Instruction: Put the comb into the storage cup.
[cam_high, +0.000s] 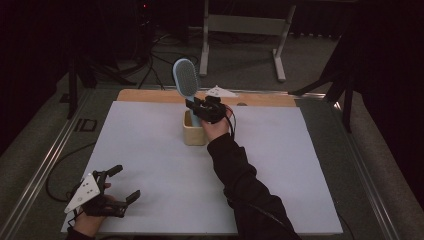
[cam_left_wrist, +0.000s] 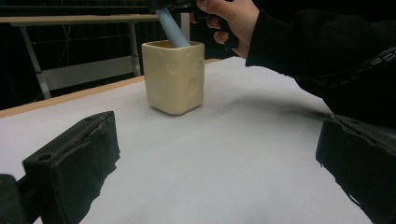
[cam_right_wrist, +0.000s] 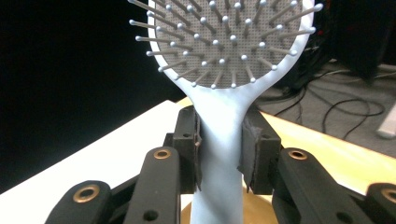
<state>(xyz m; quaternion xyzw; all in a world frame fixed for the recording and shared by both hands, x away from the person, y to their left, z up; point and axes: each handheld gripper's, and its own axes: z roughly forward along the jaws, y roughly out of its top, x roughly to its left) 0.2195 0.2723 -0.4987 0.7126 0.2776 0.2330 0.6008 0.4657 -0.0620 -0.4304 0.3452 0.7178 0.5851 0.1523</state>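
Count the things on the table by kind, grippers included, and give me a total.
Hairbrush: 1
Cream cup: 1
Grippers: 2, the left gripper and the right gripper
Total: 4

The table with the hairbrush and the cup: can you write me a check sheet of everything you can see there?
Surface: white sheet covers the table; a wooden edge shows at the far side.
Job's things: light blue hairbrush stands with its handle down in the cream cup, bristle head up.
Clutter: nothing seen.
Grippers: right gripper is clamped on the brush handle just under the head, above the cup. Left gripper rests at the near left corner, jaws wide apart with nothing between them.
Cables: a black cable trails from the right gripper; more cables lie on the floor beyond the table.
Surroundings: dark room, grey floor, a pale metal frame stand behind.
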